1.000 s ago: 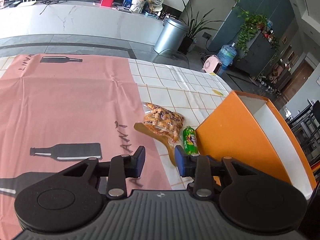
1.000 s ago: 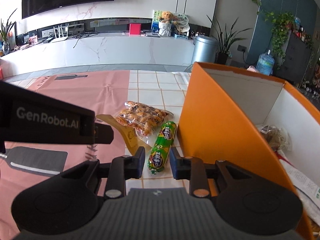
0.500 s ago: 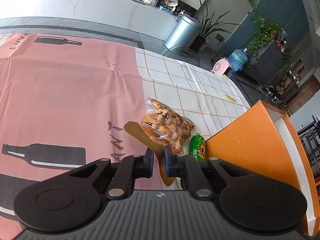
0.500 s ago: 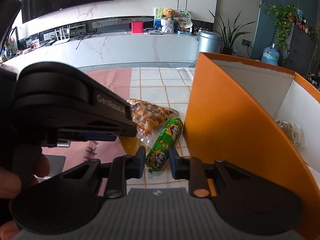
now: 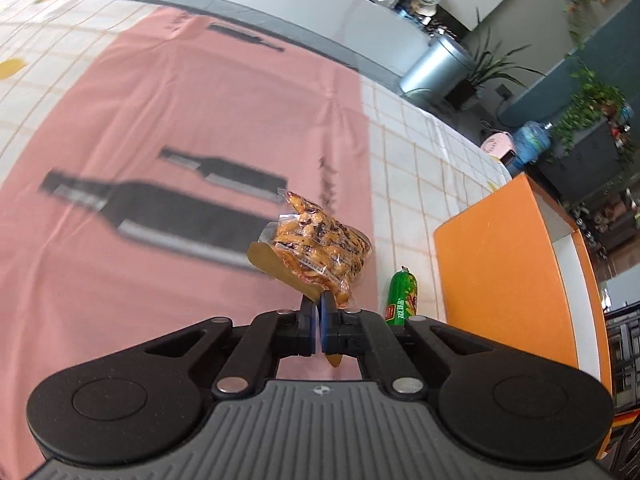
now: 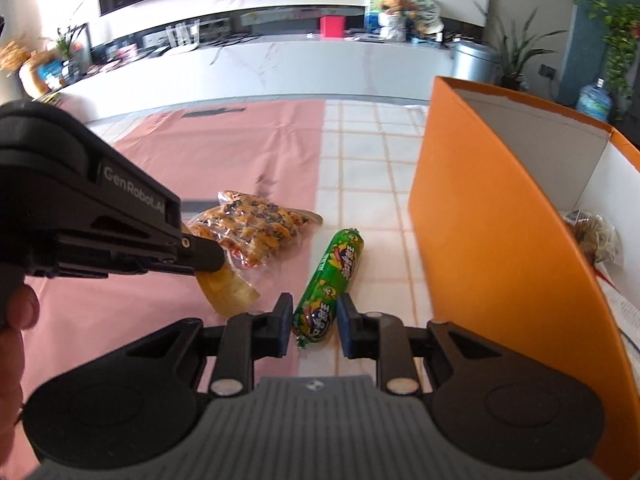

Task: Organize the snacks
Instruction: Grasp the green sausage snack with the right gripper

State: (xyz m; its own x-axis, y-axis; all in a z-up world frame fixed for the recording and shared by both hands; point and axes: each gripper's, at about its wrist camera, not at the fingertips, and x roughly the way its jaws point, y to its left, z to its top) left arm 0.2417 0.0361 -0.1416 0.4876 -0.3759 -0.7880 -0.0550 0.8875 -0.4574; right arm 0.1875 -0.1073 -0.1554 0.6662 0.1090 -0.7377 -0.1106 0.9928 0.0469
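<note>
My left gripper (image 5: 320,312) is pinched tight on the tan sealed edge of the clear crinkly plastic bag of orange-brown fried snacks (image 5: 320,248), which hangs off my tips toward twelve o'clock, clear of the pink bottle-printed tablecloth (image 5: 160,120). That edge is thin, slick film, and the lumpy load sits well out from my pads, so the bag could swing or slide free if I tilt or jerk on the way to the tall orange cardboard box with white inner walls (image 5: 500,272) at three o'clock. Its high, stiff wall could also snag the dangling bag, I judge.

My right gripper (image 6: 312,324) stands narrow around the near end of the glossy green sausage-shaped snack tube (image 6: 332,280), lying on the white checked cloth (image 6: 372,184); whether the pads actually press it I can't tell. It is smooth, round and tapered, so a grip this near the tip may squirt it out. Inside the box, at three o'clock, lies another clear wrapped snack (image 6: 596,236).
</note>
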